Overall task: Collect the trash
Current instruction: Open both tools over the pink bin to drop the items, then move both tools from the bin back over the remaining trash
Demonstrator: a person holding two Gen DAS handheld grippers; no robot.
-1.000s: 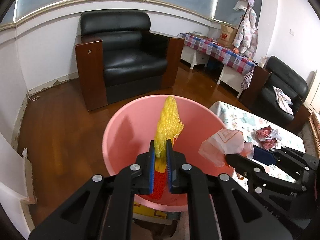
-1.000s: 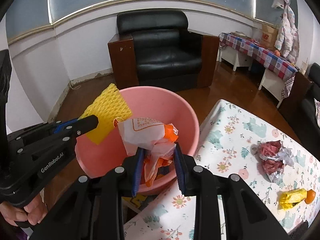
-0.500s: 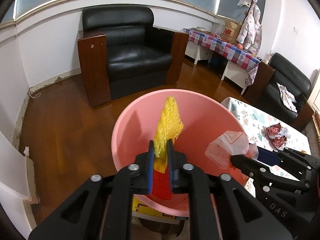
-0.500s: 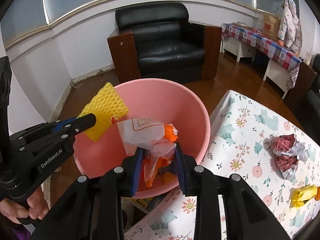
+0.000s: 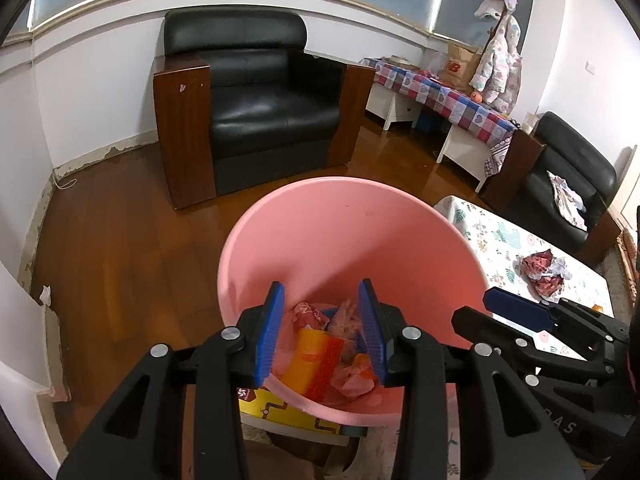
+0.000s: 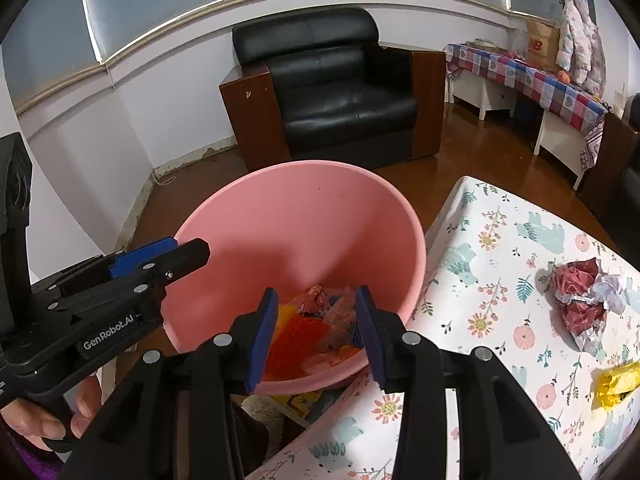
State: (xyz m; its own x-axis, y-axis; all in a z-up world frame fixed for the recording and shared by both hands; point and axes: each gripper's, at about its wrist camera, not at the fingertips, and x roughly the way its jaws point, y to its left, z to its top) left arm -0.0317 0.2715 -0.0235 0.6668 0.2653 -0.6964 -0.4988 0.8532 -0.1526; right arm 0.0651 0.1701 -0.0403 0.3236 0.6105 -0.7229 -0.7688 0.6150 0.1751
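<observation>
Closest to me, my left gripper [image 5: 322, 332] is spread wide with nothing between its blue pads [image 5: 270, 332], poised over the near rim of the pink bin [image 5: 344, 236]. My right gripper [image 6: 316, 336] is just as wide and just as empty, hanging over the same bin from the table side; in the left view it shows beside the left one, apart from it.

Down in the bin lies a heap of trash [image 5: 332, 352]: a yellow and orange-red foam net, some pinkish wrappers, a reddish crumple and a scrap of blue. I can't sort every piece, as my own fingers hide part of the heap. I judge that part of the job done: what went in is in, and neither gripper carries anything.

Just beside the bin stands the table [image 6: 500, 240] with its flowered cloth, and there the work is left. A red and white wad [image 6: 580, 300] of crumpled paper lies out on the cloth, well apart from the bin. Nearer the table's right edge is a yellow wrapper [image 6: 616, 384], only partly in view. Something small and orange shows past the wad in the left view, too small to name.

So I'd put the task somewhere past the middle, with at least two pieces to fetch. The right gripper is the nearer one to both.

Farther off are a black armchair [image 5: 256, 112] on the wood floor and a side table under a checked cloth [image 5: 444, 96] by the far wall.
</observation>
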